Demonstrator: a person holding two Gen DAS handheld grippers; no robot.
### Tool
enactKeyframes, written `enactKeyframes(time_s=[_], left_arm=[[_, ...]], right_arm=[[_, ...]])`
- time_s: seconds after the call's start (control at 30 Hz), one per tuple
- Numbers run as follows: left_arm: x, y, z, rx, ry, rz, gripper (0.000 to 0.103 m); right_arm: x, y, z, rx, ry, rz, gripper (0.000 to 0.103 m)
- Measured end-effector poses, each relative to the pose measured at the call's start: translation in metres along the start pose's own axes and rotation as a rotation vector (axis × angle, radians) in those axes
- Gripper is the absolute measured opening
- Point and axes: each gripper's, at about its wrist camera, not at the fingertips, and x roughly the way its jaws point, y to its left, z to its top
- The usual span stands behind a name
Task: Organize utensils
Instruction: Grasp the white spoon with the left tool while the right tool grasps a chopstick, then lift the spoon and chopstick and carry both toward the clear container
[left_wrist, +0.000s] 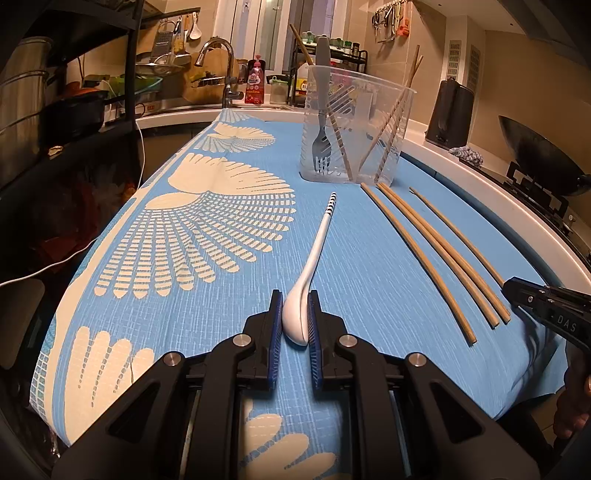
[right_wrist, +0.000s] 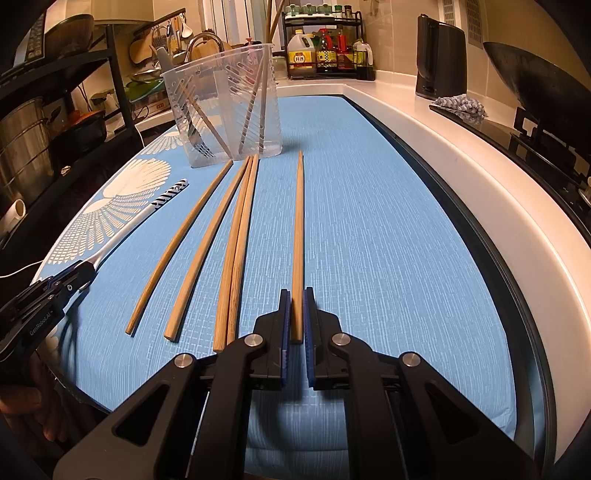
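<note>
kitchen | warm light | beige tiled wall (left_wrist: 436, 55) | white counter (right_wrist: 424, 122) | black shelf rack (left_wrist: 129, 74) | faucet (left_wrist: 225, 62)

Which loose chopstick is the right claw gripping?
The lone chopstick farthest right, apart from the other four; the right claw is shut on its near end.

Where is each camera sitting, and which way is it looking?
Left wrist: rides the left tongs, looking along the blue cloth at a gripped white spoon; right tongs at the edge.
Right wrist: rides the right tongs, which pinch one chopstick; left tongs visible.
Shared: clear cup, spoon, loose chopsticks.
</note>
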Motion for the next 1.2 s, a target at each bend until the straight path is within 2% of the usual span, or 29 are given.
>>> enactKeyframes(time_s=[0.77,1.2], left_arm=[[0.000,-0.005,0.000,0.018,0.005,0.004,0.014],[-0.016,-0.005,0.005,0.021,-0.010,0.005,0.011]], right_arm=[[-0.001,0.000,0.000,0.009,0.005,0.006,0.007],[-0.029,-0.001,0.005,0.008,-0.057,0.000,0.007]])
